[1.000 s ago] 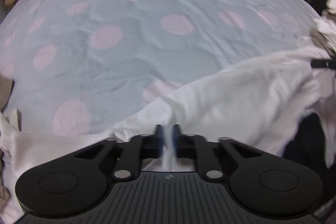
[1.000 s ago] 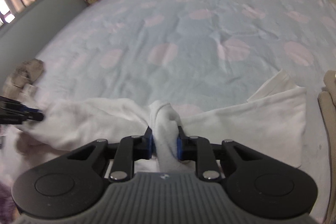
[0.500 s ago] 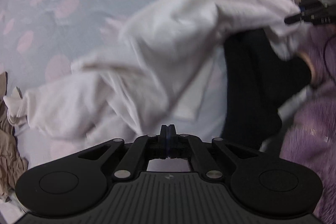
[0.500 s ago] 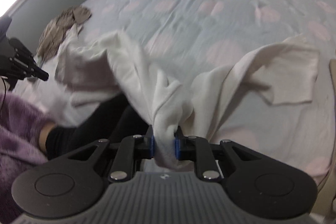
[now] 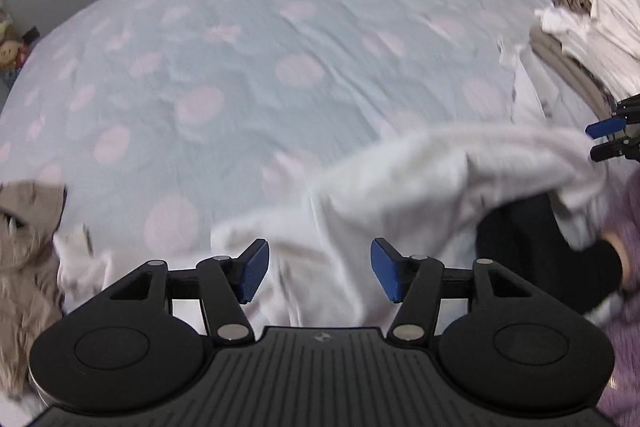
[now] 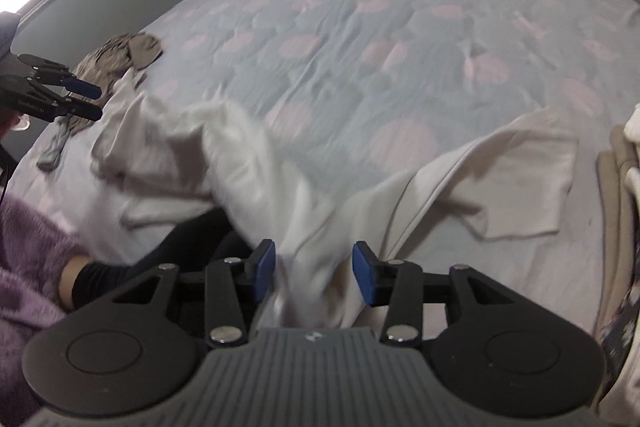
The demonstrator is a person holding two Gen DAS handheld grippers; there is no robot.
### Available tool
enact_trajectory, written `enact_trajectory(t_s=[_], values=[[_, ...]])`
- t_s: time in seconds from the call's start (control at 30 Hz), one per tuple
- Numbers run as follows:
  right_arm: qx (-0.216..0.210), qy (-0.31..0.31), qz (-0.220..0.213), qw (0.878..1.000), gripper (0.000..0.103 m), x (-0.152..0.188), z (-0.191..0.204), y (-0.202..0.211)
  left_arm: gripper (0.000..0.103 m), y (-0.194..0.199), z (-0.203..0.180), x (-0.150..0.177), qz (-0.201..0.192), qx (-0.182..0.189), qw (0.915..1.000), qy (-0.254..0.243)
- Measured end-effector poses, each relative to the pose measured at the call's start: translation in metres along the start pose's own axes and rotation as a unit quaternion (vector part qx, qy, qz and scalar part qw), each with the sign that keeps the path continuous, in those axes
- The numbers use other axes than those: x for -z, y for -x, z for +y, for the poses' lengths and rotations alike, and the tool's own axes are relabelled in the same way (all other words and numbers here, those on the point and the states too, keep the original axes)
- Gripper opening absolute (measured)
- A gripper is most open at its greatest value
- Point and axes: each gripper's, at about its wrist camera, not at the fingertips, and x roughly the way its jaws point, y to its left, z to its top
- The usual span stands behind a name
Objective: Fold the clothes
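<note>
Rumpled white cotton garment [image 6: 312, 187] spread across near edge of pale blue bedsheet with pink dots [image 6: 380, 39]. Left gripper [image 5: 319, 275] jaws opening, wide apart above cloth, gripping nothing. Right gripper [image 6: 314, 274] jaws opening, garment fold between blue pads [image 6: 265, 269], pads not pressing. Stacked folded clothes [image 5: 592, 15] at right.

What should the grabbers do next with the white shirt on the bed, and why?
Probably smooth the white shirt flat first. Both the left gripper and right gripper are opening and grip nothing, and the shirt lies bunched on the bed.
</note>
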Motion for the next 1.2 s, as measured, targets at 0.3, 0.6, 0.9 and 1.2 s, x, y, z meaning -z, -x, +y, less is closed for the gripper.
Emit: enact_trajectory(t_s=[0.3,0.6,0.9,1.2], values=[[-0.022,-0.016,-0.001,1.000,0.060,-0.017,0.000,-0.025,0.047,-0.067,-0.006,-0.008,0.064,0.030,0.9974,-0.013],[-0.001,-0.030,-0.019,0.999,0.019,-0.020,0.001,-0.024,0.004,-0.048,-0.010,-0.009,0.037,-0.006,0.9991,-0.017],[0.072,0.001,-0.191,0.979,0.017,-0.099,0.004,0.049,0.003,0.076,0.008,-0.070,-0.150,-0.076,0.9856,0.012],[0.103,0.019,-0.337,0.936,0.017,-0.164,0.012,0.136,0.003,0.181,-0.002,-0.112,-0.282,-0.107,0.9535,-0.005]])
